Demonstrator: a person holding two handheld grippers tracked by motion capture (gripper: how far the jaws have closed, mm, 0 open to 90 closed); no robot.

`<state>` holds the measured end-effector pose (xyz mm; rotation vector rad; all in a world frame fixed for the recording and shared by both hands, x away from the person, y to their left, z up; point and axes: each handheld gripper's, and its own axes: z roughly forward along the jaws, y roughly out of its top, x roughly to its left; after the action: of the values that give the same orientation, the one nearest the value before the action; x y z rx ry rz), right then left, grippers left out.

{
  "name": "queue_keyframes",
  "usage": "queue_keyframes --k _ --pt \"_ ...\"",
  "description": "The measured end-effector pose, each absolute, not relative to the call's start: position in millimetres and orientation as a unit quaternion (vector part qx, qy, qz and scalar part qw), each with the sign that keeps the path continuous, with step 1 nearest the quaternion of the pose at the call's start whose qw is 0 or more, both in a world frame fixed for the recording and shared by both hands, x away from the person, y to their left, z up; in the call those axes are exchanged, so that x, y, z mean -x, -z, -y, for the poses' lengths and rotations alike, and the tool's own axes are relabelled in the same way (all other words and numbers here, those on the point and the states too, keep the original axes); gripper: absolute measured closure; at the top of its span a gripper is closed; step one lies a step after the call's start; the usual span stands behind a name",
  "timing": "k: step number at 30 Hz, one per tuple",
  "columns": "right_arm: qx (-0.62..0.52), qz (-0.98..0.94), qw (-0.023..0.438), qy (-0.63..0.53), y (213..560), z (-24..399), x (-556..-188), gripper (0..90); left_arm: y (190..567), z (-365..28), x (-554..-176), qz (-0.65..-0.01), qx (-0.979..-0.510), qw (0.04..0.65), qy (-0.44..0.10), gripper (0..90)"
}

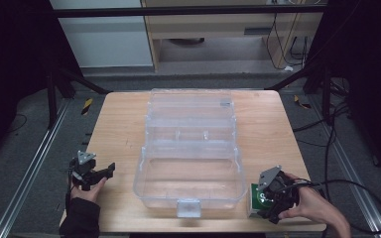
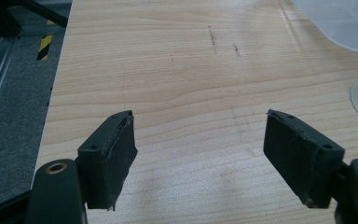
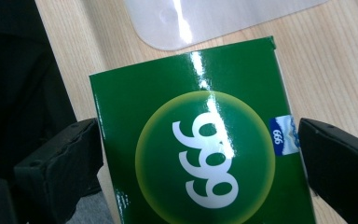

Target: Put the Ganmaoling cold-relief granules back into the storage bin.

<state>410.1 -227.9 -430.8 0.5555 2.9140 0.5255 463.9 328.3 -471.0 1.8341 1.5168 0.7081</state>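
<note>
Right gripper (image 3: 198,154): jaws straddle a green carton (image 3: 200,144), both pads at its edges; we cannot tell whether they press it. Carton bottom cut off in the right gripper view. Glossy green, yellow-rimmed circle, white "999". It sits at the table's (image 1: 124,124) near right corner, just beside the clear plastic box (image 1: 191,153). Left gripper (image 2: 200,154) jaws spread wide, nothing between, low over bare wood.
</note>
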Motion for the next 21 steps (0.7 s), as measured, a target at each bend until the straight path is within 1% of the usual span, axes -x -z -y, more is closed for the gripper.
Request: queue_keyframes --k 21 --pt "-0.162 -0.976 0.051 -0.138 444 222 -416 6.6 472 -328 -465 -0.576 -0.702 0.320 -0.270 24.4"
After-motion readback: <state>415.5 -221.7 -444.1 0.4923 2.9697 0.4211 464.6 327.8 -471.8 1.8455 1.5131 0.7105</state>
